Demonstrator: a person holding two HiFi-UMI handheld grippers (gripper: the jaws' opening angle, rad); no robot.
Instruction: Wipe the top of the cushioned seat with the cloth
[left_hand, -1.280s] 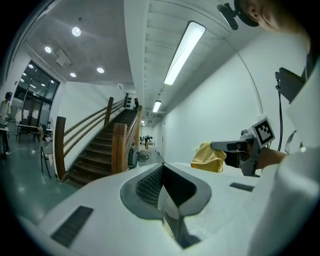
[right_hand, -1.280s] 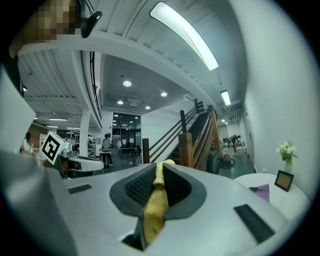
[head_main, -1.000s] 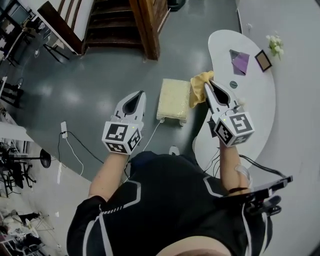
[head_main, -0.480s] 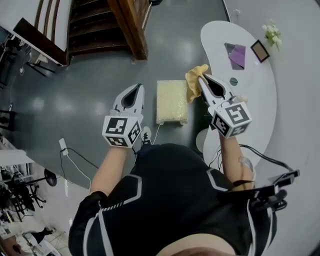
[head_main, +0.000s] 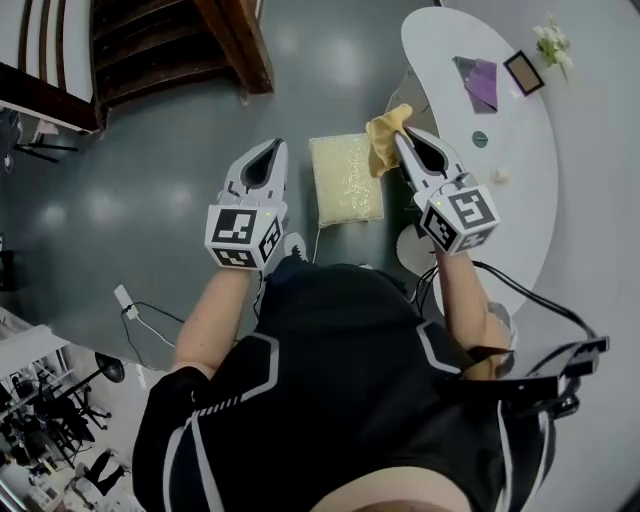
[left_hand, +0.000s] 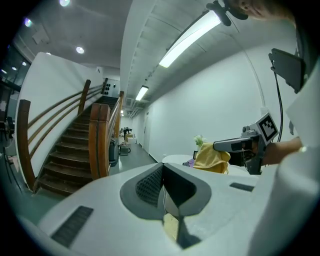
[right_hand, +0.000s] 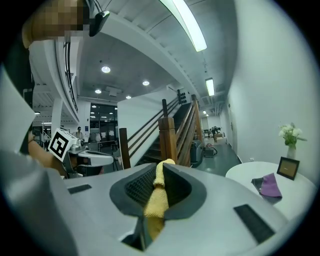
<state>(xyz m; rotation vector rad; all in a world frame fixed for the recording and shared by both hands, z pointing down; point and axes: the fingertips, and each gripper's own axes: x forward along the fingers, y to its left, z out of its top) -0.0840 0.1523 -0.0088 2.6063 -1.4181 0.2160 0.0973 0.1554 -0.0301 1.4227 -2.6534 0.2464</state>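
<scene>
A pale yellow cushioned seat (head_main: 346, 178) stands on the grey floor in the head view. My right gripper (head_main: 400, 139) is shut on a yellow cloth (head_main: 384, 139), which hangs in the air beside the seat's right far corner. In the right gripper view the cloth (right_hand: 158, 194) is pinched between the jaws. My left gripper (head_main: 273, 150) is held up left of the seat, shut with nothing in it. The left gripper view shows the cloth (left_hand: 211, 157) and the right gripper (left_hand: 220, 146) off to the right.
A white curved table (head_main: 500, 130) stands right of the seat with a purple cloth (head_main: 480, 83), a small frame (head_main: 525, 72) and flowers (head_main: 553, 42). A wooden staircase (head_main: 170, 45) rises at the far left. A white cable (head_main: 135, 305) lies on the floor.
The person has stepped closer to the seat, which now lies between the two grippers. The right gripper still carries the cloth, now near the seat's far right corner.
</scene>
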